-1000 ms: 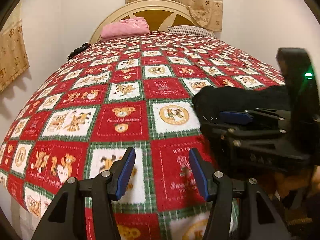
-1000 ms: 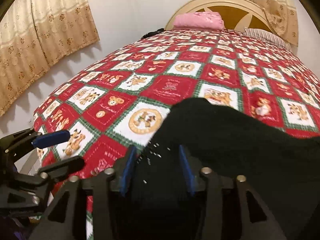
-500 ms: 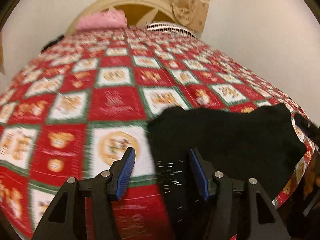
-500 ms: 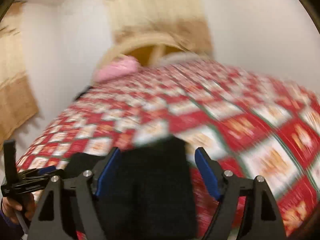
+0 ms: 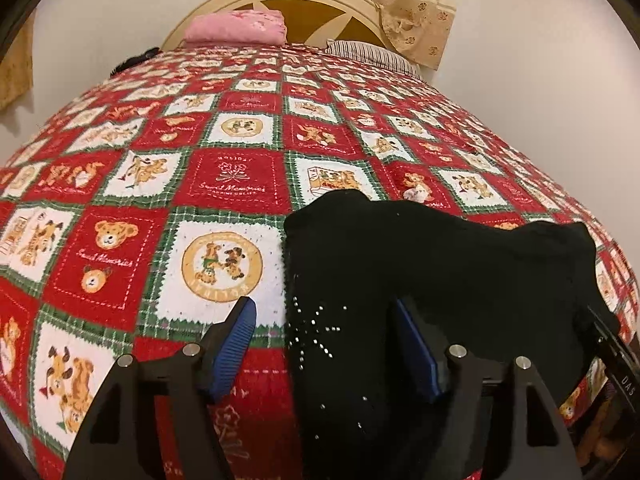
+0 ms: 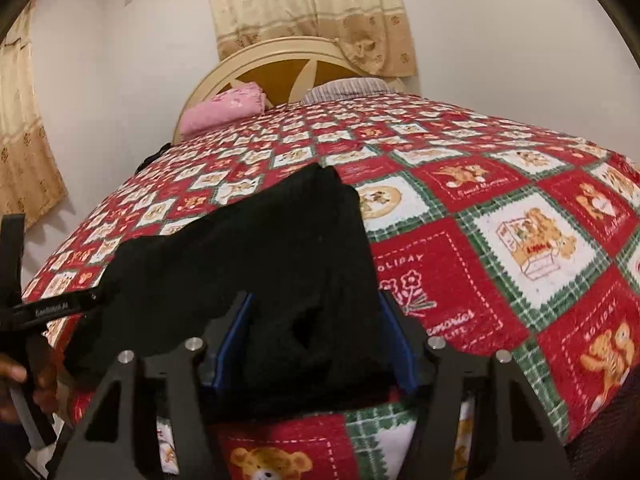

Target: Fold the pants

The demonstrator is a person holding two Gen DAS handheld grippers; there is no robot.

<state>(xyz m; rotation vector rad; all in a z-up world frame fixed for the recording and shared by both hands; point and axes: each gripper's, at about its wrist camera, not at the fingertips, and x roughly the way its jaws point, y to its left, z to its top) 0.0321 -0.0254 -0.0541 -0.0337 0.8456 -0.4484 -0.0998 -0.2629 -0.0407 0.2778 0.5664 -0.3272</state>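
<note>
Black pants (image 5: 432,264) folded into a bundle, lying on the bed (image 5: 236,184) near its lower edge, lower right of the left view. Fold seemingly near done; next, probably pressing flat or one more fold.

Left gripper (image 5: 324,344): jaws spread, just opened wider, pants edge between, not pinched.

Right gripper (image 6: 316,340): jaws spread, just narrowing, around cloth; grip unclear. Both pointing down-forward.

Teddy-bear quilt (image 5: 236,184) covers bed; pink pillow (image 5: 236,26); beige curtains (image 6: 312,12).

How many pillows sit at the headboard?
2: a pink pillow on the left by the headboard, a striped pillow to its right, part hidden under the quilt. Others may be hidden.
</note>
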